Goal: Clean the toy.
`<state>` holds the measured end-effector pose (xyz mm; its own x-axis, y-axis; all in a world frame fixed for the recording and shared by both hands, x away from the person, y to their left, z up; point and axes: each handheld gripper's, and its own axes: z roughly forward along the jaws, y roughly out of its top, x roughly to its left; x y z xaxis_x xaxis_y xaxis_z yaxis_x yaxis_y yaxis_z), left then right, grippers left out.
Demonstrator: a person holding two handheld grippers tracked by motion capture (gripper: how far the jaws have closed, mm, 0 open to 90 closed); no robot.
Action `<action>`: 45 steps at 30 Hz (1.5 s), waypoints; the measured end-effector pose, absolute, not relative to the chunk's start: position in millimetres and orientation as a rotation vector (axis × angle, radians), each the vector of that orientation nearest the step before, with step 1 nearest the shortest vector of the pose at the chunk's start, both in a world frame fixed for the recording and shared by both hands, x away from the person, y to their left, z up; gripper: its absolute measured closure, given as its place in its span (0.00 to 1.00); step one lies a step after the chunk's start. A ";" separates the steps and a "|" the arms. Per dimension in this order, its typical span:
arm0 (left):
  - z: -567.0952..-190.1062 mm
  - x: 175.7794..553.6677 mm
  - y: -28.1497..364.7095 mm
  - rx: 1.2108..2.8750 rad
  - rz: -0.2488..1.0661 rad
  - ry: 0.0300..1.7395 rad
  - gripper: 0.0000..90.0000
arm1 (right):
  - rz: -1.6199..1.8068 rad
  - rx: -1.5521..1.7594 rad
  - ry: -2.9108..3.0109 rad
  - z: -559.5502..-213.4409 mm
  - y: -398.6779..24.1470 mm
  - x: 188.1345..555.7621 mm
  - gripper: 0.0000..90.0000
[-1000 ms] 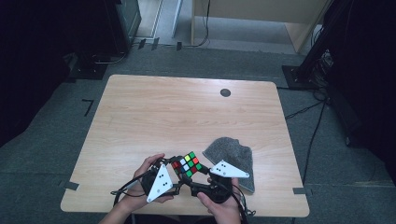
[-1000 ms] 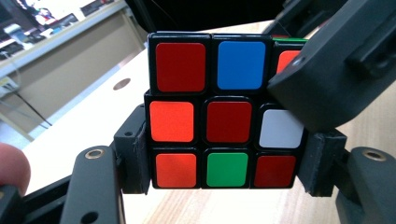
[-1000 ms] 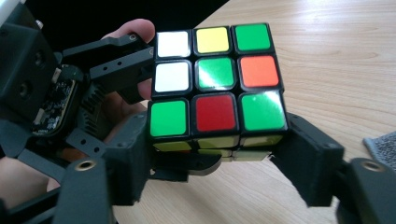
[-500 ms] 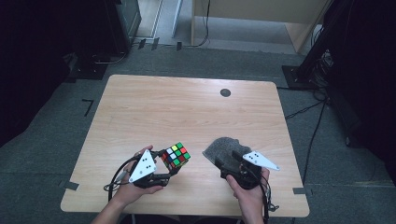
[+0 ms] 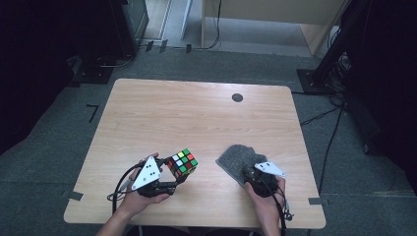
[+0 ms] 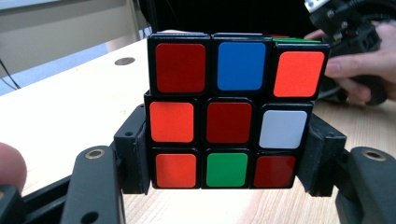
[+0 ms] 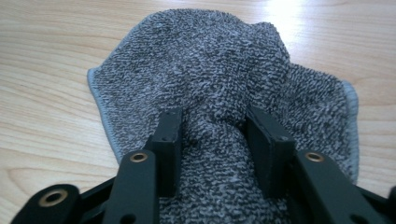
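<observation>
**A:** Where does the scrambled, black-framed plastic puzzle cube (image 5: pixel 182 163) sit right now?

**B:** Clamped in the left tongs (image 6: pixel 224 163), held just above the near-left part of the pale wooden table (image 5: pixel 196 113). In the left gripper view the two black jaws press on its lower side faces, and the face toward the camera shows red, blue and orange stickers on top, orange, dark red and white in the middle, orange, green and red at the bottom.

**A:** And the right tongs (image 7: pixel 215 140)?

**B:** Down on the crumpled grey terry cloth (image 7: pixel 219 70), at the near-right of the table. The jaws have just been closing, and a raised ridge of the cloth lies between them with both pads pressing into it, so I read that as a pinch on the fold.

**A:** So what does the next move hinge on?

**B:** On the cloth lying to the right of the cube, well apart from it, with bare table between. The ridge runs straight away from the right tongs, along their own line. My guess is that the cloth has to be lifted and carried leftward to the cube, and the right hand (image 5: pixel 265 196) is the one on it.

**A:** Any writing or brand to read?

**B:** None that I can make out on the cube, the cloth or the tongs.
</observation>
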<state>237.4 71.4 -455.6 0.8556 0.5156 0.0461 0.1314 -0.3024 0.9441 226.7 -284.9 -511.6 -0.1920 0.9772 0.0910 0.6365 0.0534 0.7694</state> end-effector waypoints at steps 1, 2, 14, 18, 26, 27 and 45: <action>-455.2 238.3 72.4 1.858 0.407 0.495 0.38 | 0.982 1.623 1.880 -511.0 -284.9 226.3 0.67; -454.9 239.1 73.3 1.855 0.407 0.506 0.38 | 0.999 1.646 1.902 -508.7 -284.7 225.8 0.67; -457.5 239.4 66.5 1.888 0.406 0.525 0.38 | 1.019 1.620 1.813 -485.7 -266.7 220.3 0.27; -457.9 239.6 65.8 1.886 0.399 0.524 0.38 | 0.962 1.657 1.837 -504.5 -270.0 227.3 0.29; -456.0 239.9 69.3 1.864 0.351 0.522 0.38 | 0.957 1.643 1.885 -520.5 -269.0 230.0 0.42; -455.8 240.4 69.6 1.862 0.346 0.526 0.38 | 0.970 1.637 1.874 -521.7 -268.1 227.9 0.45; -472.5 229.1 38.8 2.066 0.402 0.416 0.38 | 1.663 1.276 1.904 -439.1 -228.2 182.5 0.81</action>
